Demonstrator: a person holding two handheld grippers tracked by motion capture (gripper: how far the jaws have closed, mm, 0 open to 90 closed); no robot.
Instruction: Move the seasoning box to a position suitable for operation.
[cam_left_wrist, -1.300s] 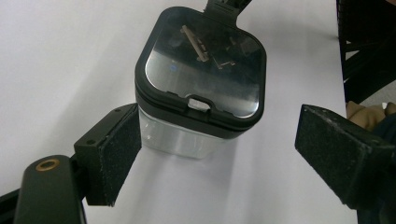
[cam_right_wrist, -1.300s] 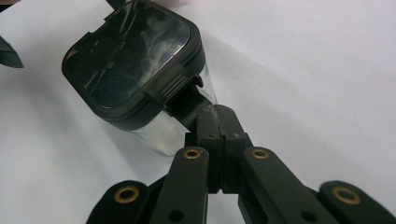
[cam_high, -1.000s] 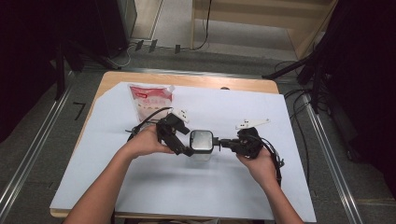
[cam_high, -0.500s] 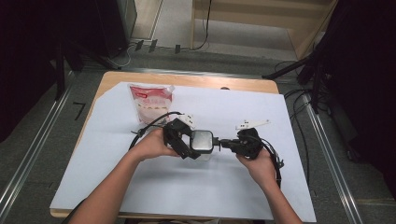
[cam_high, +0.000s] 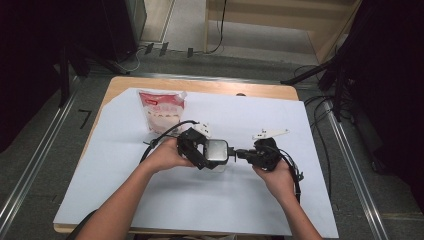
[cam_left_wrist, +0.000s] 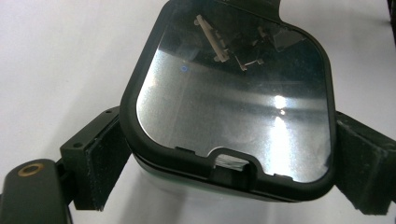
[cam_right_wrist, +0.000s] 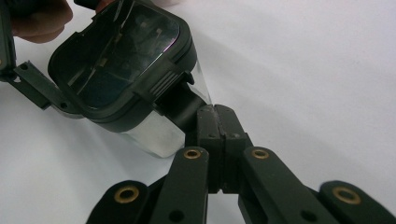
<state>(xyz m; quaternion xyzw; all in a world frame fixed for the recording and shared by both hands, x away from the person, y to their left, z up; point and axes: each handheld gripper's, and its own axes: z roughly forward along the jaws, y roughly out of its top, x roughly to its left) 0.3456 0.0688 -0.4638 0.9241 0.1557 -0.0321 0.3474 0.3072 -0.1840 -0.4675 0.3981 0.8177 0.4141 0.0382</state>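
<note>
Container (cam_high: 216, 152) gripped sideways between left tongs (cam_high: 202, 150), right tongs (cam_high: 239, 154) clamped shut on its lid latch

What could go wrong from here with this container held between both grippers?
1. The right gripper pinches only the lid's latch tab; a pull may pop the lid abruptly.
2. The left gripper clamps the clear container by its sides; it could slip or tilt.
3. The pouch lies close behind.

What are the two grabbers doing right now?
Left gripper: closed on the container, holding its sides.
Right gripper: shut, pinching the lid latch.
</note>
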